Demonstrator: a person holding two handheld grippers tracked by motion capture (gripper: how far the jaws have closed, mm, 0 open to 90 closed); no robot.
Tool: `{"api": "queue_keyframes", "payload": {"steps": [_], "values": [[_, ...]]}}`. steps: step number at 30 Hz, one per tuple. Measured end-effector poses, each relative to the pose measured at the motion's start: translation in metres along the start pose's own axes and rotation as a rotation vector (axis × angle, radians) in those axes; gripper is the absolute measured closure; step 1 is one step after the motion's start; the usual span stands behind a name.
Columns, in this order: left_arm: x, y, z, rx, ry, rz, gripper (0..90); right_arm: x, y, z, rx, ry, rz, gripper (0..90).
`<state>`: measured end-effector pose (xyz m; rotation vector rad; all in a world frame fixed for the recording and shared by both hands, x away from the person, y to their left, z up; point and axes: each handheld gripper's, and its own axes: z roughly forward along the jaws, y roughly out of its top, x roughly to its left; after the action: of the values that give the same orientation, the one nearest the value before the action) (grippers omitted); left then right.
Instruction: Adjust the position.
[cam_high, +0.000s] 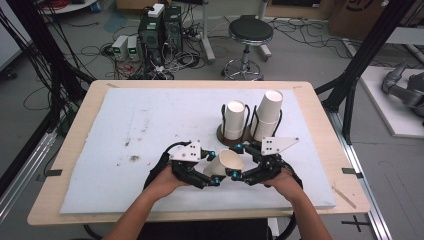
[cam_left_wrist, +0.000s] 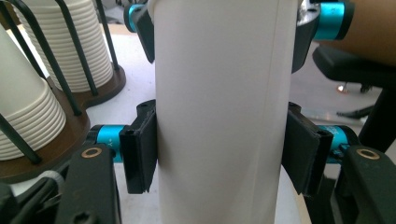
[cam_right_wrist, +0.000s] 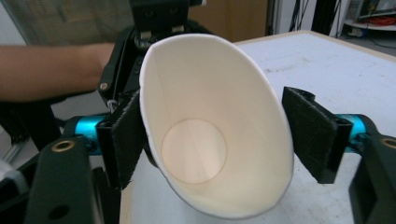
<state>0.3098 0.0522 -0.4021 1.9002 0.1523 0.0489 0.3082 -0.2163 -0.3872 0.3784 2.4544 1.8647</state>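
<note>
Paper cup (cam_high: 225, 163): held on its side above the near middle of the table (cam_high: 65, 165), clamped at mid-wall by the left gripper (cam_high: 214, 176). Right gripper (cam_high: 236, 161) is spread around the rim (one pad touching). Light, thin-walled, easily crushed; best gripped gently near the stiffer base.
</note>
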Motion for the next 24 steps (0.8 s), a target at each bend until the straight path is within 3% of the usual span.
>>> {"api": "queue_keyframes", "payload": {"steps": [4, 7, 13, 19, 24], "values": [[0.0022, -0.0014, -0.0034, -0.065, -0.005, -0.020, 36.3, -0.0015, 0.0001, -0.0042, -0.041, 0.005, 0.032, 23.5], [0.0029, -0.0023, -0.0038, -0.085, -0.009, -0.031, 36.3, -0.0026, 0.0001, -0.0052, -0.060, 0.010, 0.037, 26.8], [0.0023, -0.0035, -0.0030, -0.094, -0.012, -0.032, 36.7, -0.0026, -0.0007, -0.0065, -0.069, 0.015, 0.019, 31.8], [0.0012, -0.0050, -0.0017, -0.076, -0.003, -0.016, 37.4, -0.0012, 0.0000, -0.0069, -0.038, 0.009, -0.012, 35.7], [-0.0006, -0.0044, -0.0001, -0.053, 0.027, -0.016, 33.3, -0.0012, 0.0011, -0.0062, -0.016, -0.002, -0.033, 35.9]]}}
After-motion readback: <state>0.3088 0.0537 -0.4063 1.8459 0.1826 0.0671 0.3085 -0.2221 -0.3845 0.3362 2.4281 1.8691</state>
